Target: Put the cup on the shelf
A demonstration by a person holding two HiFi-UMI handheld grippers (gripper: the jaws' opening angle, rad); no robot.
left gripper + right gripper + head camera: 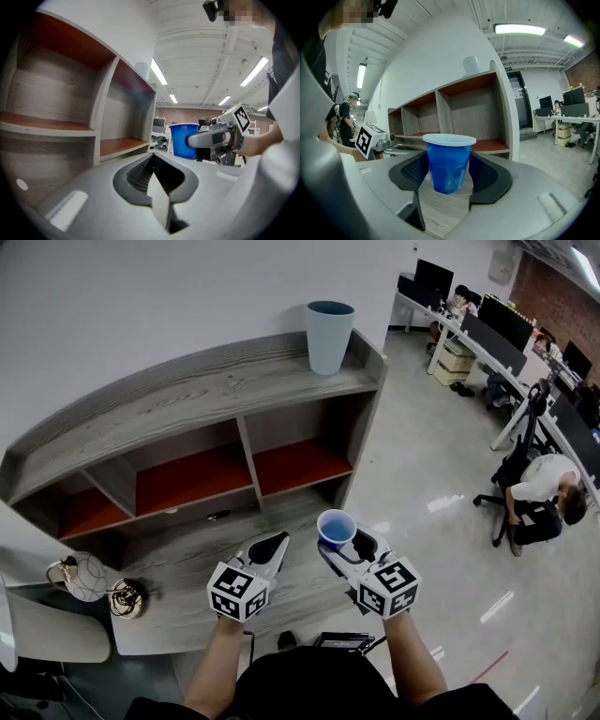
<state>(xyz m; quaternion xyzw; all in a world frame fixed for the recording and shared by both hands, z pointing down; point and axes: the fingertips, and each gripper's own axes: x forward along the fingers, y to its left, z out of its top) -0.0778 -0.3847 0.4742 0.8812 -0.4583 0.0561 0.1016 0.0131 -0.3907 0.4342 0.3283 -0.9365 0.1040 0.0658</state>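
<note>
1. Cup [449, 161]: small and blue with a pale rim, standing upright. From above, only its blue bottom shows inside.
2. The right gripper [343, 542] pinches the cup, with one jaw on each side.
3. The cup is held over the low wooden board of the shelf [187, 399], near the person and in front of the right cubby.
4. The left gripper [272, 543] is just left of the cup, its jaws pressed together with nothing between them.
5. A bigger pale cup [329, 334] stands far away on the shelf top, at the right end.

Right of the fingers [268, 552], glossy pale floor [427, 474] ran to desks [424, 311] with dark monitors [504, 322]; ahead rose a white wall [141, 296].
</note>
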